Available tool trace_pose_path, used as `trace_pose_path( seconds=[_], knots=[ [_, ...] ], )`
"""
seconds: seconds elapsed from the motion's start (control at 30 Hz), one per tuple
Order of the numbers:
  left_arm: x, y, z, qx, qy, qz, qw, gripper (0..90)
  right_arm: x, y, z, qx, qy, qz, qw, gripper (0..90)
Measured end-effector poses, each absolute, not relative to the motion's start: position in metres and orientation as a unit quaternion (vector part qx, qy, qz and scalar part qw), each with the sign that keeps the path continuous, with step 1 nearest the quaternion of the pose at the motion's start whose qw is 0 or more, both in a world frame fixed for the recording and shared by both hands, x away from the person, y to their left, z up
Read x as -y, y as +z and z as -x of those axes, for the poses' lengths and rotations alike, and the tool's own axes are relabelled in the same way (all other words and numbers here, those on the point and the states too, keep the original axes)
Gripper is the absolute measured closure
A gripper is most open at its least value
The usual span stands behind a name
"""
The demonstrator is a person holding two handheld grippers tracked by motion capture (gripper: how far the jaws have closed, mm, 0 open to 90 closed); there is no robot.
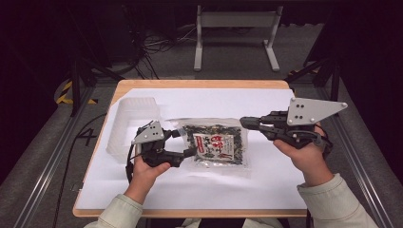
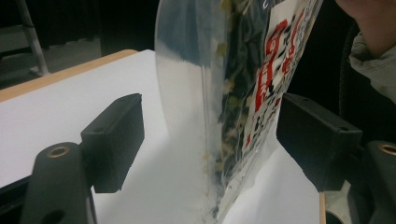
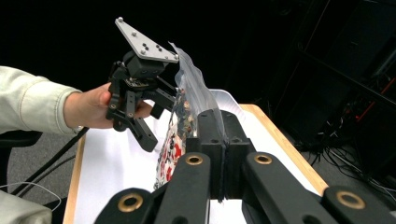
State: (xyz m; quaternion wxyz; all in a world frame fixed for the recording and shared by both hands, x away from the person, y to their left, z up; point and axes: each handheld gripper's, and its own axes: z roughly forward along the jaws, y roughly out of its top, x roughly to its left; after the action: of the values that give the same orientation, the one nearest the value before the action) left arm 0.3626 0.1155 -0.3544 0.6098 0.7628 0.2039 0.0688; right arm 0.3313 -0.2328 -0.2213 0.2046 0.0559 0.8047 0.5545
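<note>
Right gripper (image 1: 245,122) pinches the snack bag (image 1: 216,142) by its edge at three o'clock, lifting it off the bench (image 1: 199,84); left gripper (image 1: 191,152) stands open astride the nine-o'clock edge. Next, probably, it must clamp there.

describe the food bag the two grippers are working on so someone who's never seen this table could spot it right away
On the white sheet that covers the wooden table, look to the middle, between the person's two hand-held grippers. The bag is a clear plastic pouch of dark green flakes with a white label printed in red characters. The empty translucent tub to its left has no label and no contents.
</note>
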Motion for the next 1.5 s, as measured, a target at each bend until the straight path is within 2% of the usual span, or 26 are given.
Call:
trace_pose_path(
  seconds=[0.33, 0.5, 0.63, 0.87, 0.97, 1.17, 1.3, 1.5],
  knots=[
    [-0.111, -0.35, -0.365, -0.178, 0.057, -0.743, 0.642, 30.7, 0.225, -0.227, -0.333, -0.804, 0.56, -0.047, 0.195, 90.0],
    [-0.111, -0.349, -0.362, -0.162, 0.061, -0.742, 0.648, 40.2, 0.225, -0.231, -0.336, -0.803, 0.561, -0.052, 0.194, 90.0],
    [-0.111, -0.348, -0.36, -0.143, 0.062, -0.739, 0.655, 54.1, 0.224, -0.232, -0.337, -0.802, 0.56, -0.055, 0.199, 90.0],
    [-0.11, -0.34, -0.353, -0.119, 0.059, -0.749, 0.649, 66.8, 0.227, -0.234, -0.339, -0.799, 0.56, -0.068, 0.211, 90.0],
    [-0.108, -0.338, -0.351, -0.107, 0.056, -0.754, 0.645, 70.9, 0.228, -0.234, -0.34, -0.798, 0.558, -0.072, 0.214, 89.9],
    [-0.107, -0.335, -0.35, -0.103, 0.044, -0.762, 0.638, 71.8, 0.233, -0.237, -0.342, -0.797, 0.559, -0.078, 0.216, 88.6],
    [-0.11, -0.33, -0.348, -0.105, 0.047, -0.763, 0.636, 72.0, 0.234, -0.239, -0.343, -0.798, 0.558, -0.081, 0.214, 81.9],
    [-0.117, -0.318, -0.347, -0.12, 0.047, -0.751, 0.648, 72.1, 0.248, -0.248, -0.343, -0.783, 0.567, -0.116, 0.23, 65.5]
  ],
)
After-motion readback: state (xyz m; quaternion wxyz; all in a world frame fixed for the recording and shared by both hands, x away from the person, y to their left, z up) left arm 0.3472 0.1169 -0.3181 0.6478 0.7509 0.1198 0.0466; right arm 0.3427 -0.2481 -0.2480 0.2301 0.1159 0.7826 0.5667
